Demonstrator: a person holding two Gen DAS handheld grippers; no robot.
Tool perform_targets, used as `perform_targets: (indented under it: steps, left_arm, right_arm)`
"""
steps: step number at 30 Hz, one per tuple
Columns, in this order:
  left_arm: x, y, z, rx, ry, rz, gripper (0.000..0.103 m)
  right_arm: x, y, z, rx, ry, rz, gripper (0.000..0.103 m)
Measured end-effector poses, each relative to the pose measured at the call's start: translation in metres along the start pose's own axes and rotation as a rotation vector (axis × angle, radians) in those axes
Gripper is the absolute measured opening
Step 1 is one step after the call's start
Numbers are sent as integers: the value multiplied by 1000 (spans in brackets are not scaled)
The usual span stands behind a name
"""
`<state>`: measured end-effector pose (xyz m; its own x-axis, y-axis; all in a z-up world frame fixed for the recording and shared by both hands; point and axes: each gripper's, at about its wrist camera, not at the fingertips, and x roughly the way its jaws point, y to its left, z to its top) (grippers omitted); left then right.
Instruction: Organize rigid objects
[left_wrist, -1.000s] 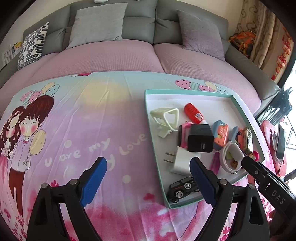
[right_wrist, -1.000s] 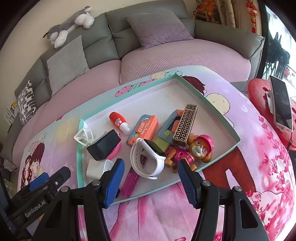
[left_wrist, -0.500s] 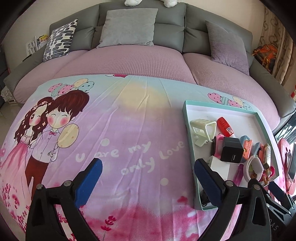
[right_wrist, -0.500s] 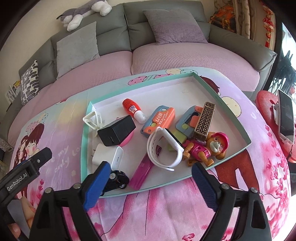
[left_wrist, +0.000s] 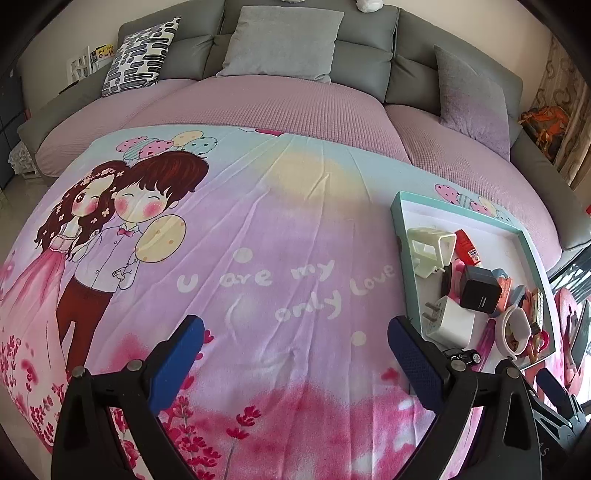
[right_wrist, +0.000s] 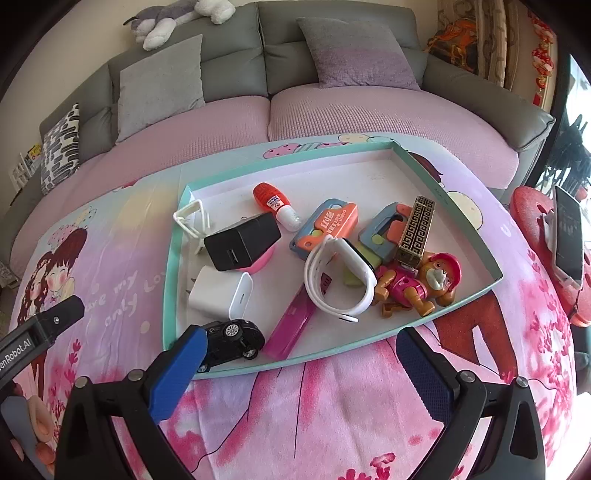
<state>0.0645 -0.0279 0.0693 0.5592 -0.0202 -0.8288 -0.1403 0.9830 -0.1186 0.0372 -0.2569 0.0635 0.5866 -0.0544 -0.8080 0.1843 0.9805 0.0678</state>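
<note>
All the small things lie heaped in the tray (right_wrist: 173, 266), centre of the right view: chargers (right_wrist: 242, 242), watch (right_wrist: 338, 280), car (right_wrist: 232, 338), dog toy (right_wrist: 417, 282). Both tools (left (left_wrist: 295, 363), right (right_wrist: 299, 373)) hang spread and hold nothing. The cloth (left_wrist: 280, 236) carries no loose items, fitting either gathered or awaiting sorting.

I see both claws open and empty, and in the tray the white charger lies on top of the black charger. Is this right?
Not quite. In the right wrist view the black charger sits higher, propped on a pink item; the white charger lies beside it on the tray floor. Both the left claw and right claw are open and empty.
</note>
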Motion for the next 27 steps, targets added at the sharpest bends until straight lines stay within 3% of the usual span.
perform_targets:
  steps: [5,10,14,27]
  left_arm:
    - [-7,-3,-9,21,-20,74,100]
    - [-7,-12,-21,86,6,54,100]
    - [-10,-18,-25,139,-3,90,100]
    - [0,-9,-23,162,42,148,100]
  right_arm:
    - [-3,4,-4,-20,15,-15,103]
    - [-7,5,-6,-28,15,-22,103]
    - [-12,5,-5,-33,2,-28,103]
    - [-6,2,-5,-43,10,-30,103]
